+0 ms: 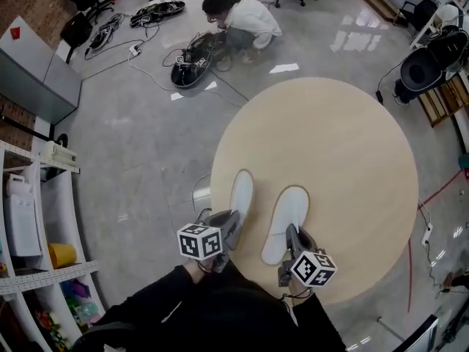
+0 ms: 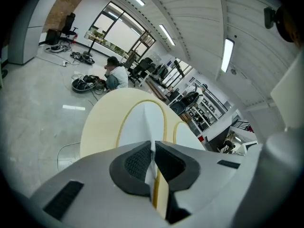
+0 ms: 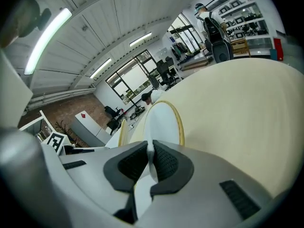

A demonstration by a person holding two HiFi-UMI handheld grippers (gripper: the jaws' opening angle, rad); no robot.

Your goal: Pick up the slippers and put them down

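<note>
At the left edge of the head view, a white shelving unit [image 1: 40,266] holds bins. Lower centre, the left gripper [image 1: 233,224] has its jaws clamped on the heel edge of the left slipper [image 1: 241,194], white with a tan rim, at the left edge of the round wooden table [image 1: 344,145]. Just right, the right gripper [image 1: 293,235] likewise pinches the heel of the right slipper [image 1: 286,218]. Whether either sole rests on the tabletop is unclear. At upper centre, a person [image 1: 245,19] crouches over floor cables.
</note>
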